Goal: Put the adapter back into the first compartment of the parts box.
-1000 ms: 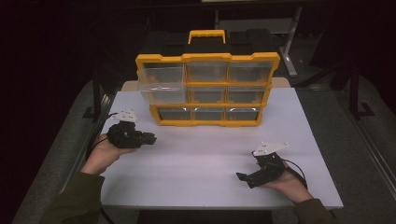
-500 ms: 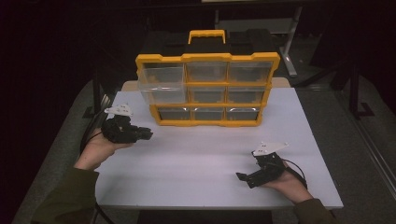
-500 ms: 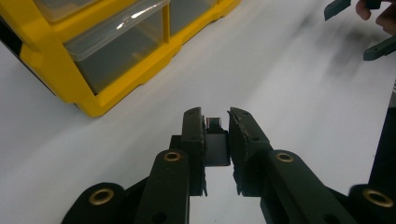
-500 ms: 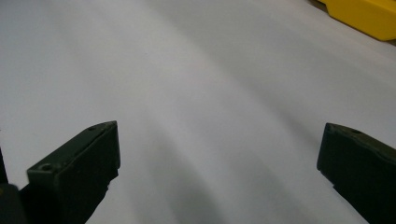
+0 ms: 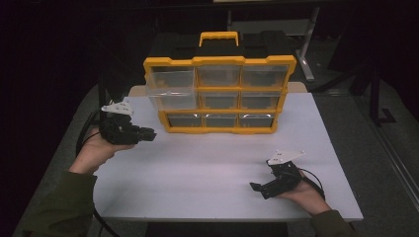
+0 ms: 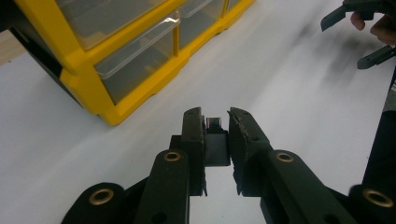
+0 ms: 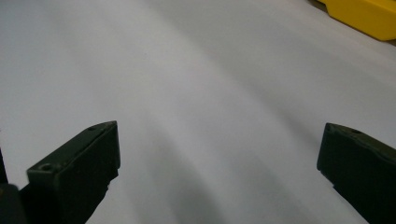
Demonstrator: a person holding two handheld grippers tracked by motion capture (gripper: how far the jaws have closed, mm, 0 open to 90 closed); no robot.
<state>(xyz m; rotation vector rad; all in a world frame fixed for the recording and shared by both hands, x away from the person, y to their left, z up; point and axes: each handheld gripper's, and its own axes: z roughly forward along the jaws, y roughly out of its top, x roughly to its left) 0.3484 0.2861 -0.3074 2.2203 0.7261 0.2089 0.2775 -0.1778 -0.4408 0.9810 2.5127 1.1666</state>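
A yellow organizer (image 5: pixel 220 61) with clear drawers and a black top stands at the back of the white table (image 5: pixel 207 168). On its left side an upper clear drawer (image 5: pixel 168 84) sticks out of the frame. My left gripper (image 5: pixel 149 134) hovers left of the organizer's lower corner. In the left gripper view its jaws (image 6: pixel 215 114) are shut on a small black part (image 6: pixel 215 145) with a pinkish top edge. My right gripper (image 5: pixel 256 188) rests low near the front right of the table. It stands wide open (image 7: pixel 219 140) over bare white surface, with nothing between its fingers.
The organizer's yellow base (image 6: pixel 112 109) lies close ahead and left of the left jaws. The other gripper (image 6: pixel 359 32) shows far off in the left gripper view. A yellow corner (image 7: pixel 364 16) appears at the top right of the right gripper view. Dark floor surrounds the table.
My left hand and gripper have drifted left and a little farther from the table's front edge. The right gripper has stayed where it was.
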